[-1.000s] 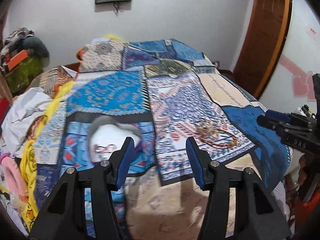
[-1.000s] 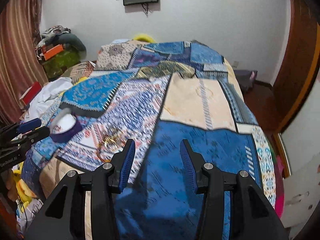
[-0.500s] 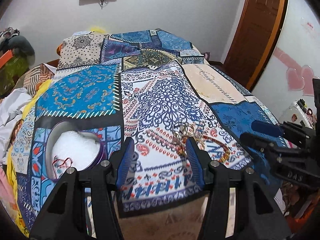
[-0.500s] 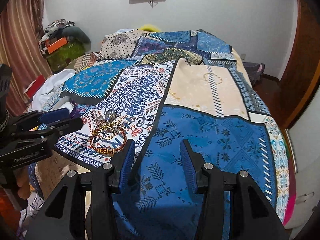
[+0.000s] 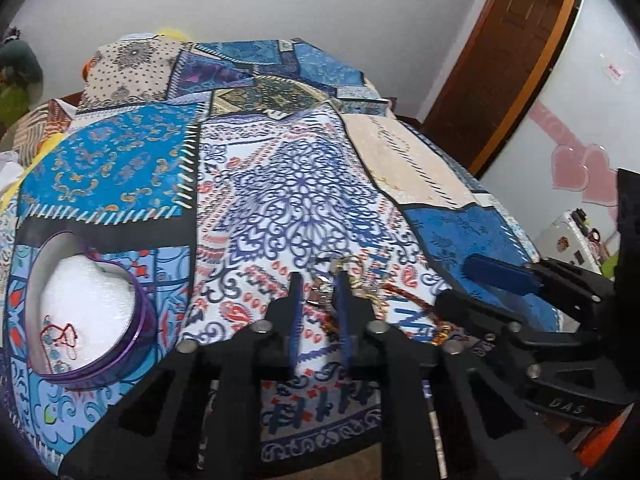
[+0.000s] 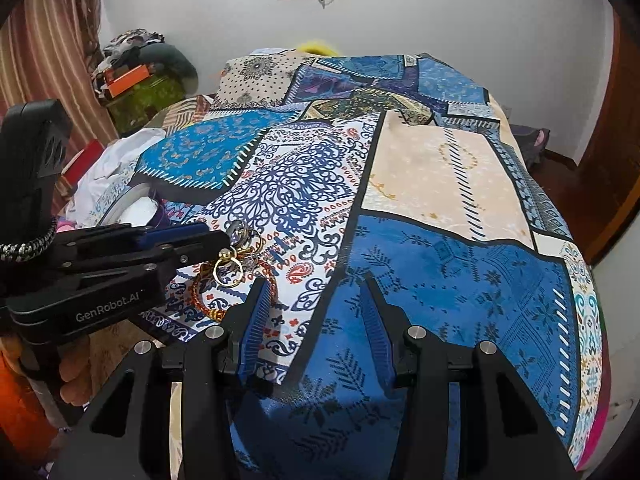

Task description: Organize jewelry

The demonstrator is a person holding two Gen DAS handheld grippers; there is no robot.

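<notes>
Our left gripper (image 5: 316, 280) had just been closing on the tangled jewelry (image 6: 232, 268); the grip looked thin, so linked pieces could snag or slip. Our right gripper (image 6: 312, 292) hung open, empty.

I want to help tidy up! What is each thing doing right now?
left gripper: has just been closing; pinched at the jewelry pile.
right gripper: open, holding nothing.
heart-shaped tin: lid off, red string bracelet inside.
jewelry pile: tangled, lying on the bedspread.
door: shut.
</notes>
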